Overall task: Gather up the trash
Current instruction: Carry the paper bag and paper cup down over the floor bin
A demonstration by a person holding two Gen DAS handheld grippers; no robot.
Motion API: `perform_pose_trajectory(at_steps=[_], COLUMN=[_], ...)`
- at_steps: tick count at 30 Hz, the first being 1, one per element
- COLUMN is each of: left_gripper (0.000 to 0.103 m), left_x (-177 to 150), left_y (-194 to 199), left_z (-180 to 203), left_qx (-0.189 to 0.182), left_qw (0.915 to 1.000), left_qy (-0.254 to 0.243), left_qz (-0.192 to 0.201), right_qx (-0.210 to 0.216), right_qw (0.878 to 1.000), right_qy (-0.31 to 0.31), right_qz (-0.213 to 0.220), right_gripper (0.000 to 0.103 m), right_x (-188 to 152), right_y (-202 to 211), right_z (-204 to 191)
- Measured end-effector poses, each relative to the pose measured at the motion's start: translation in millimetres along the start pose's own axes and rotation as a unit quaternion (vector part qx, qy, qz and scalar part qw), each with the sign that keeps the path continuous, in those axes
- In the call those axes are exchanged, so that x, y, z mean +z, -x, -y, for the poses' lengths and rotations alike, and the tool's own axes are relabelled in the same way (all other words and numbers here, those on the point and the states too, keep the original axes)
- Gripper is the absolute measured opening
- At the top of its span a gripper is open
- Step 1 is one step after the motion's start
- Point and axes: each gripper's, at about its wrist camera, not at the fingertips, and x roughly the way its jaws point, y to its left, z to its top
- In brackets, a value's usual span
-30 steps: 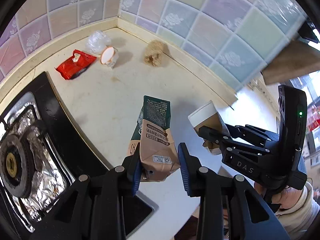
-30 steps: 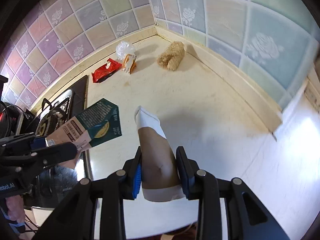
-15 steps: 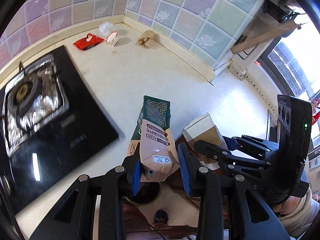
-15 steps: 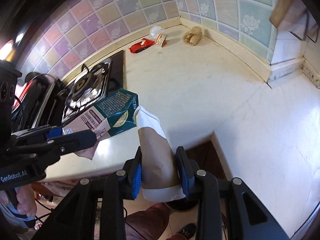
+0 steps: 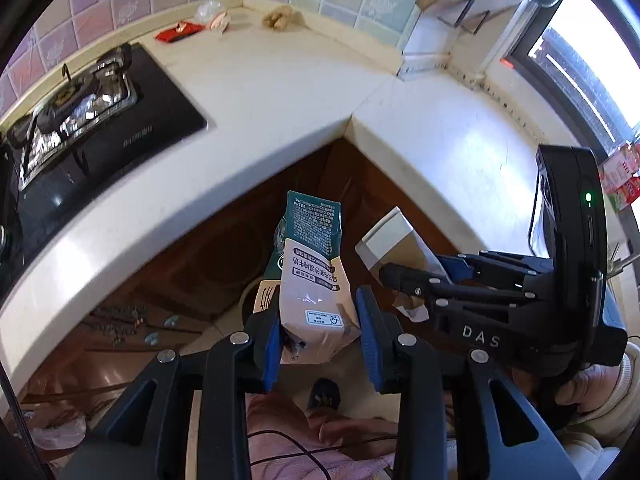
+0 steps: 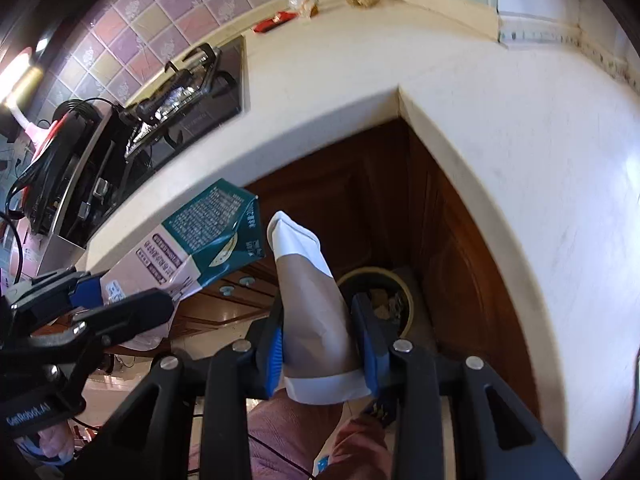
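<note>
Having pulled both grippers back off the counter [image 5: 256, 92], I am now holding the milk carton [image 5: 314, 276] in the left gripper [image 5: 318, 336] and the flattened paper cup [image 6: 314, 304] in the right gripper [image 6: 322, 348] above the floor bin [image 6: 404, 284], so dropping seems next.

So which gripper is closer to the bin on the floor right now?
Right, by the look of it. The right gripper, holding the paper cup, is directly above the trash bin; the left gripper, holding the milk carton, is off to its side.

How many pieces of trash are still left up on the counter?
3 that I can see, all in the far corner by the tiled wall: a red snack wrapper, a crumpled clear plastic bag, and a small tipped-over cup. More may be hidden.
</note>
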Motion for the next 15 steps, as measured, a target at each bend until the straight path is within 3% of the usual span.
perform_pose_trajectory(at_steps=[7,15], left_gripper=[0.032,0.032], left_x=[-31,-51], left_y=[-49,-139], left_z=[-24,-57], left_qx=[-0.002,-0.019], left_qw=[0.9988,0.9959], left_qy=[0.014,0.014], left_qz=[-0.047,-0.087], right_qx=[-0.019,-0.054], right_qw=[0.998,0.988], right_qy=[-0.047,-0.109], right_qz=[-0.047,-0.096], right_gripper=[0.032,0.032], right_x=[-23,-46], right_y=[-52,-151], right_z=[7,35])
